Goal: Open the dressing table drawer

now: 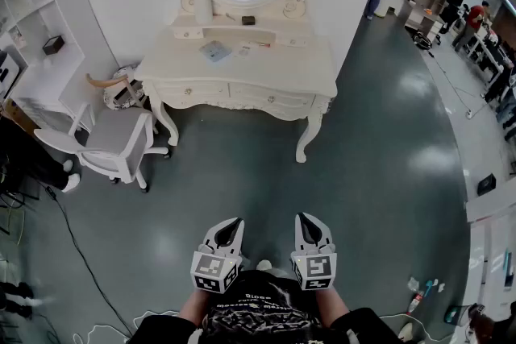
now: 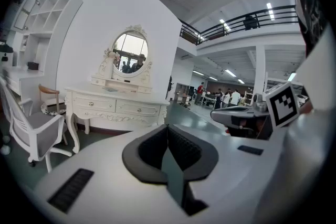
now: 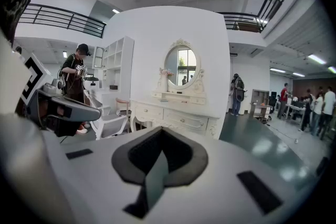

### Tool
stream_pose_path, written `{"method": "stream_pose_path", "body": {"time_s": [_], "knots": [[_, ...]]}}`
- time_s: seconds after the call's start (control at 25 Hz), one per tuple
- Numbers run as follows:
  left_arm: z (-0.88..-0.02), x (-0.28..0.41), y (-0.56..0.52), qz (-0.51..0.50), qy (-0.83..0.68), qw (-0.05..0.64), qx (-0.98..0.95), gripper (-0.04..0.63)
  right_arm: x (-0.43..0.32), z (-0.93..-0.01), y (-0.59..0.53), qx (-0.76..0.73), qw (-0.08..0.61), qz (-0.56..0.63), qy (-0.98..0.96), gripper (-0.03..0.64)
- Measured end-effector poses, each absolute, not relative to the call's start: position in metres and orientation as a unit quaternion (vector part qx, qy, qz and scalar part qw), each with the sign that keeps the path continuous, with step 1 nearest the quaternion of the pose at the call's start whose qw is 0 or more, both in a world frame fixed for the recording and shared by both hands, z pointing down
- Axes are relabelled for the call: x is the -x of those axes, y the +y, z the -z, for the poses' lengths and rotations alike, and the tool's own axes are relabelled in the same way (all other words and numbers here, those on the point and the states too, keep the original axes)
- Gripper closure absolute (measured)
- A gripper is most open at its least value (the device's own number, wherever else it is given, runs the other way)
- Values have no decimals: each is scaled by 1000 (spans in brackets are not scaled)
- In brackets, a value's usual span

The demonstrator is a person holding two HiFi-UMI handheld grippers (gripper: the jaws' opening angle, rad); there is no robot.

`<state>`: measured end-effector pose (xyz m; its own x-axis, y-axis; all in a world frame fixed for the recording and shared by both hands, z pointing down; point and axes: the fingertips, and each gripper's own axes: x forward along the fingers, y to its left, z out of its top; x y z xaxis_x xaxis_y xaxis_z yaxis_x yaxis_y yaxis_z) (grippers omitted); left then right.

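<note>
Two grippers sit low, side by side, over the dark floor [image 1: 379,173]; the left gripper [image 1: 231,223] has its jaws pressed together on nothing; the right gripper [image 1: 308,218] too; the white dressing table [image 1: 242,70] stands well apart, ahead of them; its drawers [image 1: 189,90] are closed; a white chair [image 1: 113,145] stands left of it.

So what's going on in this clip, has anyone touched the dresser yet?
Not yet. A person stands back from the white dressing table, with open floor between them and it. They hold the left gripper and right gripper close to the body, both pointed toward the table. Both grippers have their jaws together with nothing between them. The two front drawers look shut. A white chair stands off the table's left end.
</note>
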<state>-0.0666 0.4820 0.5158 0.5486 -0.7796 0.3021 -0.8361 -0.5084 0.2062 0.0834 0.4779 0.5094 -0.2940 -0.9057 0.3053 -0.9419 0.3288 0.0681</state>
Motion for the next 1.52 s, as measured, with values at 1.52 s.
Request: {"method": "stream_pose_path", "body": {"time_s": [1.52], "knots": [[-519, 130, 340, -54, -471, 183, -861, 578, -25, -517, 351, -580, 134, -78, -800, 604]]}}
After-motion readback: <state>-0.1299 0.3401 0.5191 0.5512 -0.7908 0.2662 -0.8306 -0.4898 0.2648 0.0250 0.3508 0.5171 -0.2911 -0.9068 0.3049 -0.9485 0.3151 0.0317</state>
